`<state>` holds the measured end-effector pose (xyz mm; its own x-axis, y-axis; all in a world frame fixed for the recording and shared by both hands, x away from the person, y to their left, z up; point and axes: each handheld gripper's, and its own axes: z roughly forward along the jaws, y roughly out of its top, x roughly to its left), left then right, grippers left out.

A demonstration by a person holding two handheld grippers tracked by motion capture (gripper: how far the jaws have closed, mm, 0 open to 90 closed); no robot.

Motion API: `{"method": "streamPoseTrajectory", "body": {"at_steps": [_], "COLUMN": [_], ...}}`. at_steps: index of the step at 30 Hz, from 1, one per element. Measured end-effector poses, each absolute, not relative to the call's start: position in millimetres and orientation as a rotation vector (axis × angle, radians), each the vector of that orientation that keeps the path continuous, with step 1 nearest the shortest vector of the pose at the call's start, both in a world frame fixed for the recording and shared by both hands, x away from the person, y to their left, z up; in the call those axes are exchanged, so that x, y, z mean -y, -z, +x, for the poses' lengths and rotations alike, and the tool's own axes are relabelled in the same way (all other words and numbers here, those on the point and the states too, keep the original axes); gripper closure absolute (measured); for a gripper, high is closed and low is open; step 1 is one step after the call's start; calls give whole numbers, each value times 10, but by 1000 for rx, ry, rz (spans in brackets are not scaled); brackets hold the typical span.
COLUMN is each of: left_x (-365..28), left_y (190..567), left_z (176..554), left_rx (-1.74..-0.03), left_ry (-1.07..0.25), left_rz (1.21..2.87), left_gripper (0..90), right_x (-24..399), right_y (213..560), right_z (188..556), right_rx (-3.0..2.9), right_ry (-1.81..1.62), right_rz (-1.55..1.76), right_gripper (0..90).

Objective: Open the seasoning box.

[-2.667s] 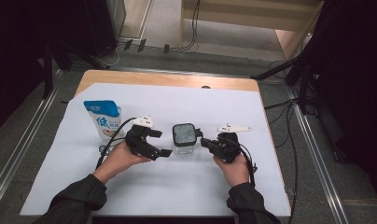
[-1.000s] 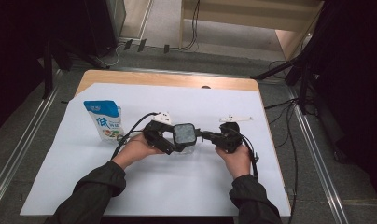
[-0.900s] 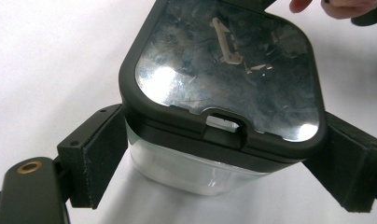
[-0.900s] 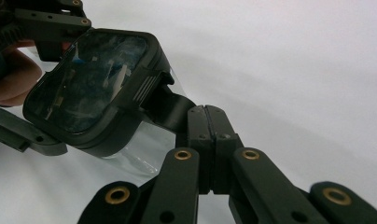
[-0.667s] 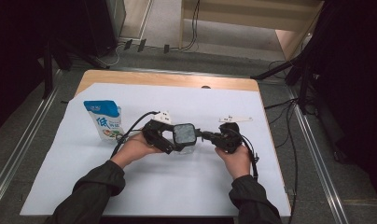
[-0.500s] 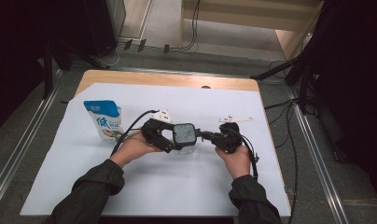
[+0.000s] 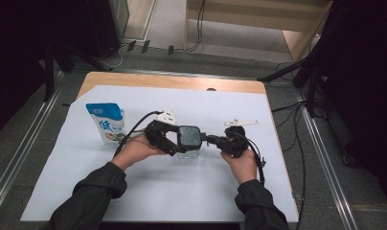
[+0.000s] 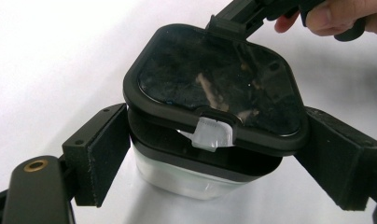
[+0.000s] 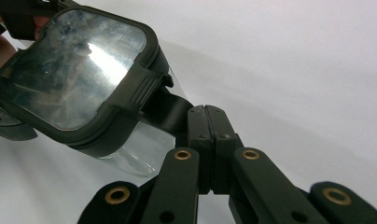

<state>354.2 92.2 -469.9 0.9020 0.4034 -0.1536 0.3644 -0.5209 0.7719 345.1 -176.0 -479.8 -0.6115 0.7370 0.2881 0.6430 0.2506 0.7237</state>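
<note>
A clear square container (image 7: 189, 152) with a black lid (image 7: 189, 136) stands mid-table. My left gripper (image 7: 181, 143) has its jaws on the container's two sides, pads (image 8: 100, 158) against it; the left gripper (image 8: 217, 161) clamps it just under the lid (image 8: 214, 84). That lid sits tilted, its near edge with a clear tab (image 8: 210, 133) raised off the rim. My right gripper (image 7: 208, 140) comes from the right, jaws shut on a black flap at the lid's edge (image 9: 168, 107); the right gripper (image 9: 206, 122) also shows beyond the lid (image 8: 224, 21).
A blue and white pouch (image 7: 108, 123) stands upright to the left of my left hand. A white sheet (image 7: 148, 191) covers the wooden table (image 7: 172, 81). Cables trail from both grippers and lie on the floor beyond the table.
My left gripper has moved right from beside the container and closed round it. My right gripper has closed in on the lid's edge. Over the last second both hands hold nearly still.
</note>
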Motion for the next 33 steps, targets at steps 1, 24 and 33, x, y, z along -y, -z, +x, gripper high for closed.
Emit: {"method": "streamPoseTrajectory", "body": {"at_steps": [1, 24, 33], "left_x": [-919, -830, -833], "left_y": [4694, 4493, 4318], "left_z": [3539, 3489, 3509], "left_rx": [-552, -530, -454], "left_ry": [-54, -58, 74], "left_rz": [2167, 2213, 2123], "left_gripper": [145, 132, 413], "right_x": [1761, 1753, 1748], "right_y": [4798, 4810, 4813], "right_z": [3451, 3447, 3446], "right_rx": [-2396, -2403, -2408], "right_ry": [-1301, -1304, -1305], "right_rz": [1328, 1335, 1332], "right_gripper": [900, 900, 900]}}
